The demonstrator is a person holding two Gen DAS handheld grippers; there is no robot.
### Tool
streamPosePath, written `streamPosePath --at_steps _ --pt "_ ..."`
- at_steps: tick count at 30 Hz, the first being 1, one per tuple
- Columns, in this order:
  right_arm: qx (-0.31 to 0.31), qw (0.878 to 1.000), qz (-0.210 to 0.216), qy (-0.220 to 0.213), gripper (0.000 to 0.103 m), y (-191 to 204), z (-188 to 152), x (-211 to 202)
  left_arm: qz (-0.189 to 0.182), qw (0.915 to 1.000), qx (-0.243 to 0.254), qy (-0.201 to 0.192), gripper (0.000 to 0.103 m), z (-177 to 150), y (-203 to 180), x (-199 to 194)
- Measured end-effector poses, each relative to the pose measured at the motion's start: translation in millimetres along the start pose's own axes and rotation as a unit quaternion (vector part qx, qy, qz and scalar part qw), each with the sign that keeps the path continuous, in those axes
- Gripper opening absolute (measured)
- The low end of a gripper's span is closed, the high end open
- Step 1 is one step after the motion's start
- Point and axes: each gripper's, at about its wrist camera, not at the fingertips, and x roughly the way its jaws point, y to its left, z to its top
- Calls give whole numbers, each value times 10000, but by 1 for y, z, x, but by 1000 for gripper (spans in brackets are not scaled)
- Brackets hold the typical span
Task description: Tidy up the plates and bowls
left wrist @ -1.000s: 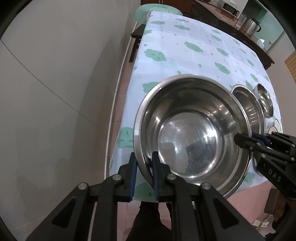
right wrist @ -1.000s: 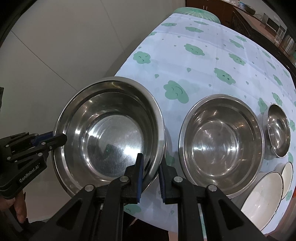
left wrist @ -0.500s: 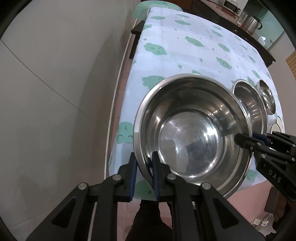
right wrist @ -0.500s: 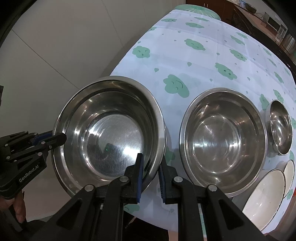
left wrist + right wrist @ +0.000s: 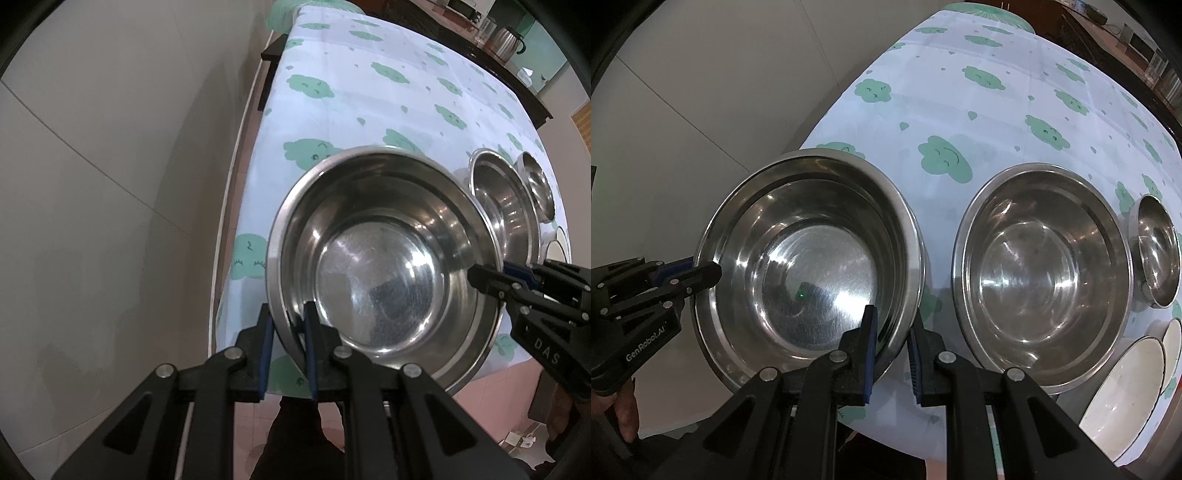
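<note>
I hold the large steel bowl (image 5: 812,266) by its rim from two sides, carried at the near left corner of the worktop (image 5: 997,110) and partly out past its edge; whether its base touches the cloth I cannot tell. My right hand-held gripper (image 5: 891,354) is clamped on the rim nearest it, one blue pad inside the wall and one outside. My left hand-held gripper (image 5: 288,347) is clamped on the opposite rim in the same way.

Just beside the held bowl, to its right, the second steel bowl (image 5: 1041,277) sits upright on the cloud-print cloth, close but apart from it. Beyond that stands a small steel bowl (image 5: 1158,254), and at the near right edge lie two white dishes (image 5: 1123,391), one overlapping the other. A kettle (image 5: 508,37) stands on the dark counter well behind the worktop.

As I judge it, the step in hand is carrying the biggest bowl with both grippers to where the stack will begin, and little of the sorting looks done: every piece lies single. The next move calls for keeping both grips level so the thin rim does not slip between the pads, setting the bowl flat and fully on the cloth, then opening both grippers and fetching the second bowl to nest inside.
</note>
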Motion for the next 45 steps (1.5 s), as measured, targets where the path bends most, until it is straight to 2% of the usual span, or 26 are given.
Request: streamPosePath --at_steps 30,33,35,36,45 --pt "-10 10000 50 34 20 0 0 4 56 10000 -34 38 14 2 1 1" --pt "3 10000 71 27 26 -1 0 4 81 10000 -43 5 17 2 0 0" --pt "-5 10000 78 4 36 0 0 3 84 9999 -36 -54 18 2 0 -3" --pt "-15 10000 85 -17 37 0 1 3 19 9999 -18 -97 18 2 0 -5" --pt "-73 9997 149 -158 38 6 2 -3 29 9999 21 -155 18 2 -4 -10"
